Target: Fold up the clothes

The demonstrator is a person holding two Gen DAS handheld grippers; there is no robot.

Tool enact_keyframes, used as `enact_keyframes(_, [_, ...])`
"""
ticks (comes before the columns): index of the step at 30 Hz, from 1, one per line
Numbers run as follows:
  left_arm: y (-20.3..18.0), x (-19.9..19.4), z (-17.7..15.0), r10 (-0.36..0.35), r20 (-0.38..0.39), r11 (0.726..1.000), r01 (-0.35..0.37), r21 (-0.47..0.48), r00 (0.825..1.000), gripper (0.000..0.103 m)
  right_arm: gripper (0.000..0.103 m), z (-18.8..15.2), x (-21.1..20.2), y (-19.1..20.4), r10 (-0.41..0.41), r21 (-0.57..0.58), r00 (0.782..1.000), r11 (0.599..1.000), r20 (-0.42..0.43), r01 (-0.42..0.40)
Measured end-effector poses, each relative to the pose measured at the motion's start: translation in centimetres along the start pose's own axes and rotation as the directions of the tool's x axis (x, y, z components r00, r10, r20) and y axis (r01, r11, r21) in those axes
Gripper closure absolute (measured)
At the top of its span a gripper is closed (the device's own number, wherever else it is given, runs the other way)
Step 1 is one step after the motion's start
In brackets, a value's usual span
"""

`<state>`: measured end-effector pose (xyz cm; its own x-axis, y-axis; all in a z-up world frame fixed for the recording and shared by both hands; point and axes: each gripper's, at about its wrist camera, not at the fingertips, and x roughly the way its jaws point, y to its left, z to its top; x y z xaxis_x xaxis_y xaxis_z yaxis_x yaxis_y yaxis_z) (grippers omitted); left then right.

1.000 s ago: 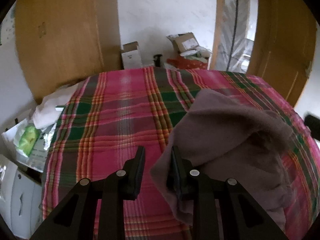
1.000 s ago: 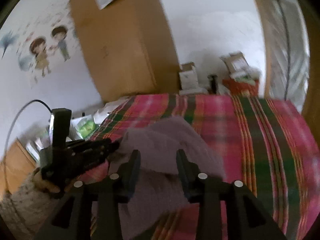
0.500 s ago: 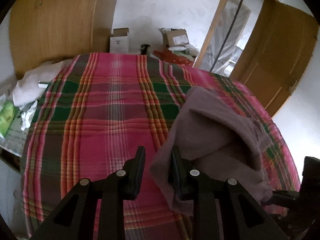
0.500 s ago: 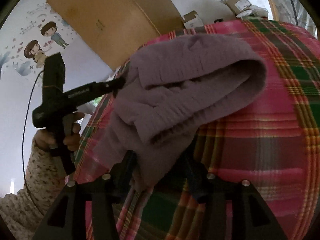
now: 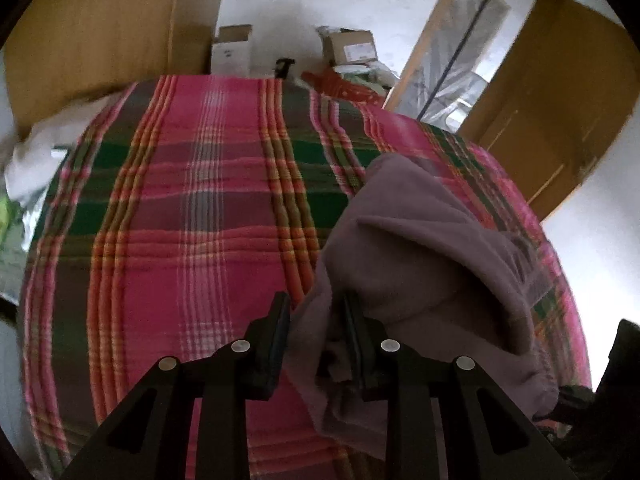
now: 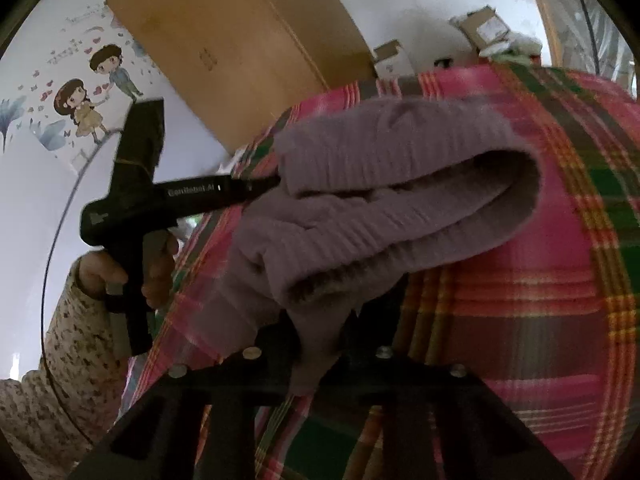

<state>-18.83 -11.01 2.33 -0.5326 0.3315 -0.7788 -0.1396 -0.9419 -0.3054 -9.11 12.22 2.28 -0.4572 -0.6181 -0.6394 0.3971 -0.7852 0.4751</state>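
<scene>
Over the plaid bed (image 5: 192, 240), both the left gripper (image 5: 316, 332) and right gripper (image 6: 320, 344) pinch the purple top (image 6: 392, 208), so keep its edges even.

The garment (image 5: 424, 264) lay bunched on the right part of the bedspread (image 5: 192, 216), folded over itself, one edge between the fingers of the left gripper (image 5: 316, 320) at the near side. The right gripper (image 6: 320, 344) stood at the garment's (image 6: 384, 192) other near corner, cloth hanging between its fingers. To its left, off the bed's edge, a hand (image 6: 132, 268) held the left gripper (image 6: 276, 182). Behind the bed stood cardboard boxes (image 5: 350, 46) against the wall, a wardrobe (image 5: 104, 24) to their left, a door (image 5: 560, 96) to their right.
</scene>
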Motion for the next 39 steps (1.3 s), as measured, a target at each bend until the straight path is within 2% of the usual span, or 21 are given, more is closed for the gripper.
enact_keyframes(1, [0.0,0.0,0.0,-0.003,-0.004,1.0,0.003,-0.009,1.0,0.076,0.085,0.2,-0.7,0.2,-0.006,-0.007,1.0,1.0,0.013,0.006])
enact_keyframes(3, [-0.2,-0.2,-0.3,-0.014,-0.002,1.0,0.014,-0.022,1.0,0.084,0.086,0.5,-1.6,0.4,-0.027,-0.024,0.999,0.999,0.039,0.028])
enact_keyframes(6, [-0.5,-1.0,-0.7,-0.046,0.014,0.998,0.047,-0.043,0.999,0.089,0.087,0.3,-2.9,0.0,-0.05,-0.022,0.995,0.998,0.083,0.052])
enact_keyframes(10, [-1.1,-2.6,-0.9,-0.125,0.053,0.987,0.129,-0.093,0.991,0.09,0.089,0.9,-4.3,0.2,-0.092,-0.017,0.985,0.995,0.143,0.096])
enact_keyframes(14, [-2.7,-3.9,-0.9,-0.18,0.084,0.979,0.187,-0.086,0.98,0.093,0.09,1.1,-7.9,0.3,-0.15,-0.04,0.964,0.986,0.219,0.162])
enact_keyframes(19, [-5.5,-4.8,-1.1,-0.248,0.096,0.965,0.254,-0.057,0.964,0.094,0.091,2.1,-12.3,0.6,-0.249,-0.067,0.914,0.956,0.32,0.284])
enact_keyframes(23, [-8.2,-5.8,-1.2,-0.314,0.116,0.948,0.318,-0.023,0.942,0.096,0.092,3.1,-14.7,1.5,-0.349,-0.109,0.855,0.902,0.384,0.418])
enact_keyframes(28, [-11.1,-6.1,-1.8,-0.396,0.101,0.917,0.398,0.004,0.913,0.097,0.092,4.6,-17.3,2.5,-0.464,-0.166,0.751,0.789,0.469,0.592])
enact_keyframes(30, [-11.8,-5.8,-2.2,-0.409,0.084,0.912,0.409,0.015,0.909,0.097,0.092,4.6,-17.3,2.3,-0.521,-0.204,0.705,0.716,0.481,0.668])
enact_keyframes(31, [-11.9,-5.5,-2.4,-0.409,0.073,0.912,0.409,0.016,0.909,0.097,0.092,4.4,-17.0,2.0,-0.548,-0.214,0.691,0.689,0.472,0.692])
enact_keyframes(32, [-12.0,-5.3,-2.7,-0.41,0.062,0.912,0.41,0.017,0.91,0.096,0.092,4.2,-16.8,1.5,-0.572,-0.218,0.684,0.673,0.453,0.707])
enact_keyframes(33, [-12.1,-5.0,-2.9,-0.41,0.051,0.912,0.41,0.018,0.91,0.097,0.092,3.7,-16.6,0.7,-0.589,-0.215,0.686,0.671,0.427,0.709])
enact_keyframes(35, [-12.3,-4.5,-3.4,-0.411,0.029,0.911,0.411,0.02,0.911,0.097,0.092,2.5,-16.3,-0.9,-0.612,-0.203,0.7,0.682,0.369,0.703])
enact_keyframes(39, [-12.7,-3.5,-4.3,-0.412,-0.016,0.911,0.412,0.024,0.911,0.097,0.092,-0.3,-15.9,-3.4,-0.663,-0.171,0.699,0.682,0.268,0.711])
